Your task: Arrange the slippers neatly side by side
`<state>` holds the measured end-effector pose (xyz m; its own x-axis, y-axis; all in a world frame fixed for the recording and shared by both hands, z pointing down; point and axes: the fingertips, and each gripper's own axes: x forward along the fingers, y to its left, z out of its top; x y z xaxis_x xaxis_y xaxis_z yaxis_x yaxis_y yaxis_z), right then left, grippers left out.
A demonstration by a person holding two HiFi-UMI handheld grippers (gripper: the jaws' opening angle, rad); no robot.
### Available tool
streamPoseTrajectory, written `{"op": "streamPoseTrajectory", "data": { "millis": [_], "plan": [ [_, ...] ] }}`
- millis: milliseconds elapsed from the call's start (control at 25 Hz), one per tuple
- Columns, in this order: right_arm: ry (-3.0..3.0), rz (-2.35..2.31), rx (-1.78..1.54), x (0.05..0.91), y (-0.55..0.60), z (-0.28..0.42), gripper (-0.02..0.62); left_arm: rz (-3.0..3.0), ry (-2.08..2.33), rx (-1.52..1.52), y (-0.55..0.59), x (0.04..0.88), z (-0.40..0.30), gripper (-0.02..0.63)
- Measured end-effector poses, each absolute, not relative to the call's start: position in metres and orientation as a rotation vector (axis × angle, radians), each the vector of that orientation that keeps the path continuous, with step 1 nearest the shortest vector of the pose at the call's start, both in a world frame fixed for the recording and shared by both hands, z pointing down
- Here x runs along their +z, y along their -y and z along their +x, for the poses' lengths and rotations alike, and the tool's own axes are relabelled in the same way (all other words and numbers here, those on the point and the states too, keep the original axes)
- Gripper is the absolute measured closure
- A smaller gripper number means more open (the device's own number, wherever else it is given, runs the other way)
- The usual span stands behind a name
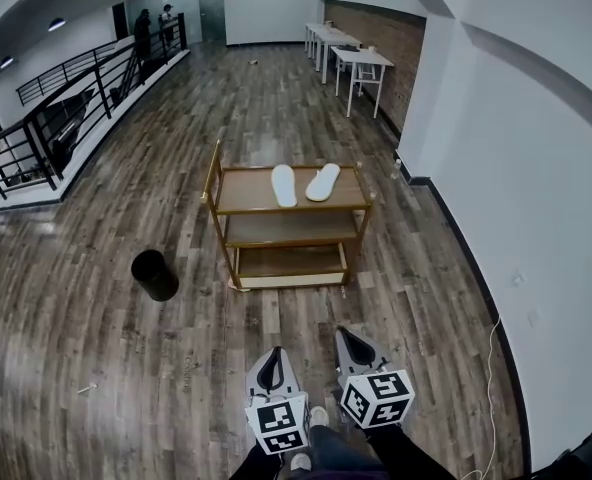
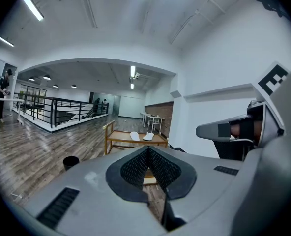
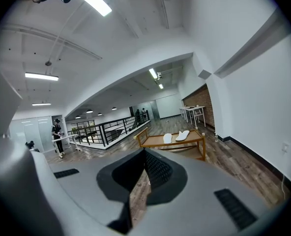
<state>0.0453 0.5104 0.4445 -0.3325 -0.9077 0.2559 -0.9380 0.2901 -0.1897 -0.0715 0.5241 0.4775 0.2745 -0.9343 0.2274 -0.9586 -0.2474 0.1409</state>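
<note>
A wooden cart with three shelves stands in the middle of the plank floor, and its top shelf holds the two white slippers, both on the right half of the board. The left slipper lies nearly straight along the depth of the shelf; the right slipper lies just beside it but angled, so the near ends come close together and the far ends spread apart in a V. Whether the two touch at the near ends cannot be told. A black bin stands on the floor to the left of the cart, apart from it, and what is in it cannot be seen. Both slippers are well apart from the fingers, out ahead of them across a stretch of bare floor. The left gripper has its jaws closed together at the tips with nothing between them, and the right gripper is likewise closed and empty. The two are held low and close to the person's body, side by side, the right one slightly ahead, each aimed toward the cart and tipped a little downward, with its marker cube toward the person
</note>
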Motion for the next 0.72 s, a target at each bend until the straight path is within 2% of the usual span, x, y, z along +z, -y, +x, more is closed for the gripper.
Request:
{"op": "streamPoseTrajectory", "data": {
  "millis": [720],
  "plan": [
    [2.470,1.686,0.445,0.440,-0.387,0.091,0.598,2.238,1.818,0.104,-0.396,0.469,-0.030,0.606]
  ]
}}
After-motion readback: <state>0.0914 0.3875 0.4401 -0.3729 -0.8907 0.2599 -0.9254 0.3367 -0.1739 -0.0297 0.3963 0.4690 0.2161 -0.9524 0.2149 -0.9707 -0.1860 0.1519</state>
